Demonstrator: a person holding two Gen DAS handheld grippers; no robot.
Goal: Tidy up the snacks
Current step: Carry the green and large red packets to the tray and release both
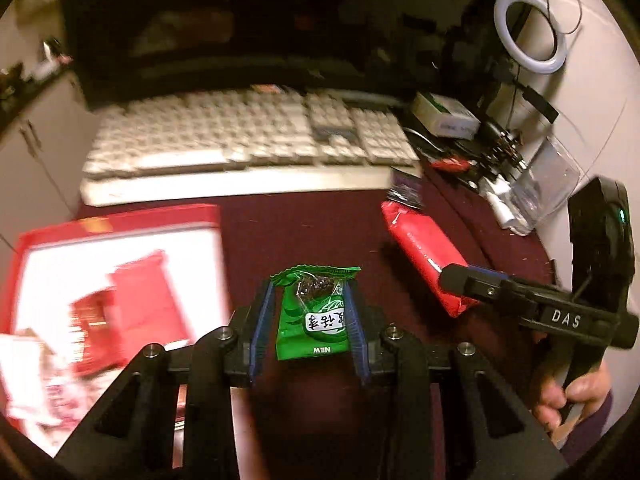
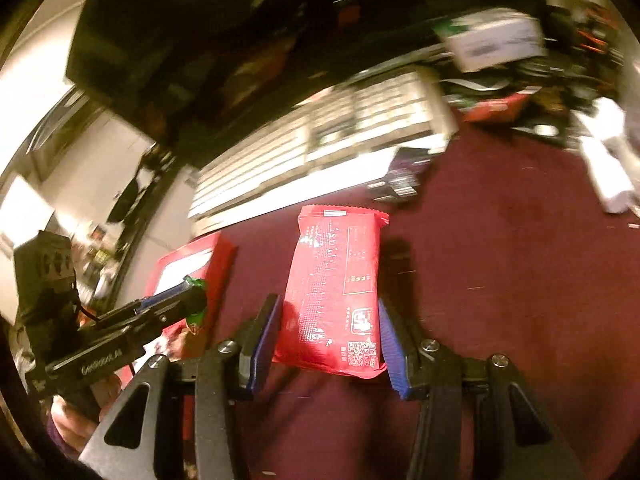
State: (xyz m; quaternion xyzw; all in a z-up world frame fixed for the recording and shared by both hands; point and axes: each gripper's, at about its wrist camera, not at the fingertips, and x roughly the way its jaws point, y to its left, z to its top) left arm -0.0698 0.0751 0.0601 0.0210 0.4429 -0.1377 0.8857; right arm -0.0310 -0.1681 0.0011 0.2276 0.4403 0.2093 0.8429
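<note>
Green foil shows between my left gripper's (image 1: 310, 312) blue pads: it is clenched on a small green snack packet (image 1: 316, 316), and the blur of everything beneath it suggests the packet is off the desk (image 1: 312, 232), which wears a dark red cover. My right gripper (image 2: 328, 332) is grasping the long red snack pack (image 2: 336, 292), a pad against each long side; whether that pack hangs clear of the cover or drags on it, I cannot tell. In the right wrist view the left gripper (image 2: 188, 300) sits near the desk's left edge with the green packet (image 2: 196, 300) pinched at its tip, just beside the red box (image 2: 192, 260). In the left wrist view that red box (image 1: 120, 232) lies open near the left edge, white inside, with red wrappers (image 1: 120, 304) already in it. A white keyboard (image 1: 248, 140) runs along the back edge. I judge this the carrying step, both snacks gripped and bound for the box. Next I need the green packet over the white interior before I ease the jaws apart, then the red pack turned to fit alongside without the two grippers colliding.
</note>
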